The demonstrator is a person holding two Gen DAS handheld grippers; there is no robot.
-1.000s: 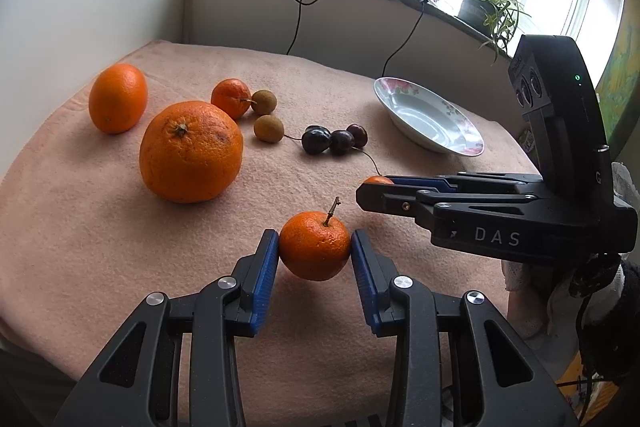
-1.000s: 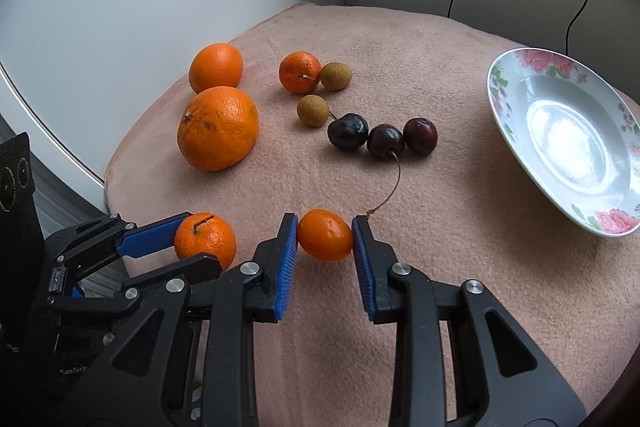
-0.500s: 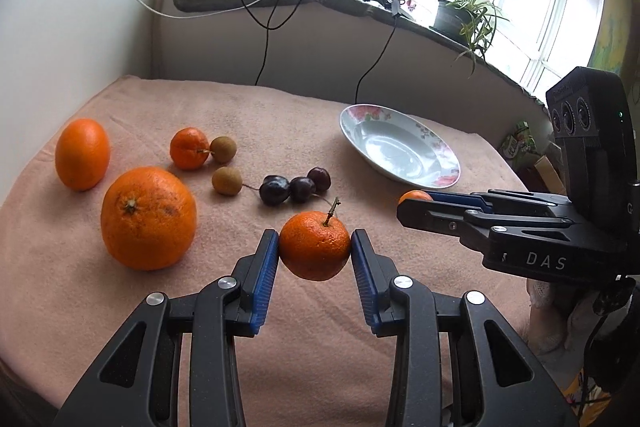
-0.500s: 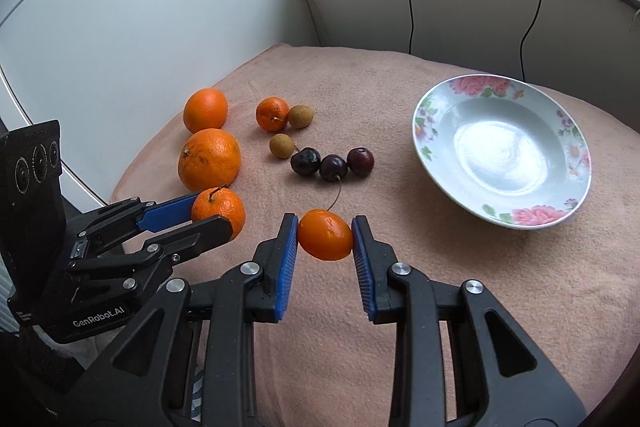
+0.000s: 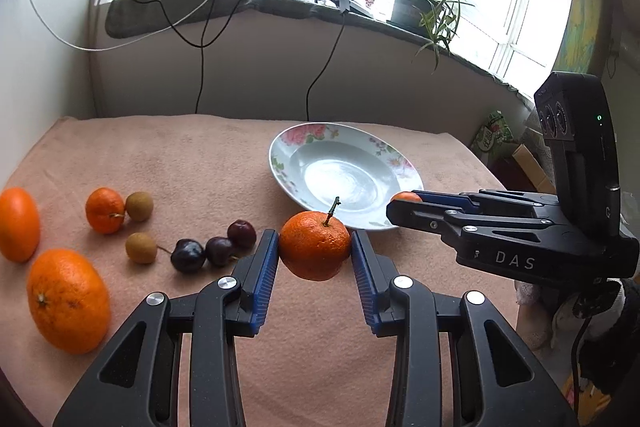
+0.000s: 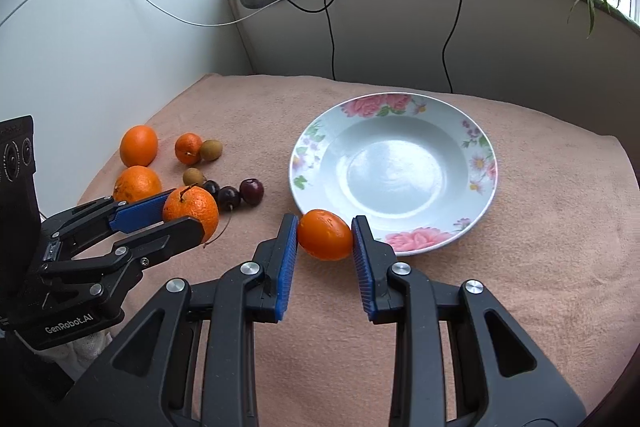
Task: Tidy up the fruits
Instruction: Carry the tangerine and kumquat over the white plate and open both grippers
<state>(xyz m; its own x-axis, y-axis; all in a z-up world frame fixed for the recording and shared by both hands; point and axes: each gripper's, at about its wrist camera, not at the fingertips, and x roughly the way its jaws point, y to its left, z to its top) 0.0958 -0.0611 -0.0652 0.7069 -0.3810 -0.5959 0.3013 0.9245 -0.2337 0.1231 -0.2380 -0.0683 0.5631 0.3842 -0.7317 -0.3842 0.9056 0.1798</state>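
Observation:
My left gripper (image 5: 315, 254) is shut on a stemmed mandarin (image 5: 315, 245) and holds it above the cloth, just short of the floral plate (image 5: 352, 143). It also shows in the right wrist view (image 6: 191, 207). My right gripper (image 6: 325, 235) is shut on a small smooth orange fruit (image 6: 325, 235), lifted at the near rim of the plate (image 6: 486, 187). In the left wrist view this fruit (image 5: 405, 196) peeks out past the right gripper's fingers (image 5: 432, 213). The plate is empty.
On the pink cloth (image 5: 200, 155) at the left lie a big orange (image 5: 68, 301), a second orange (image 5: 18, 225), a small mandarin (image 5: 105, 209), two brown longans (image 5: 140, 247), and three dark cherries (image 5: 212, 249). Cables hang down the back wall (image 6: 452, 27).
Both grippers have risen from the cloth with their fruits and moved toward the plate, which now lies close ahead of them.

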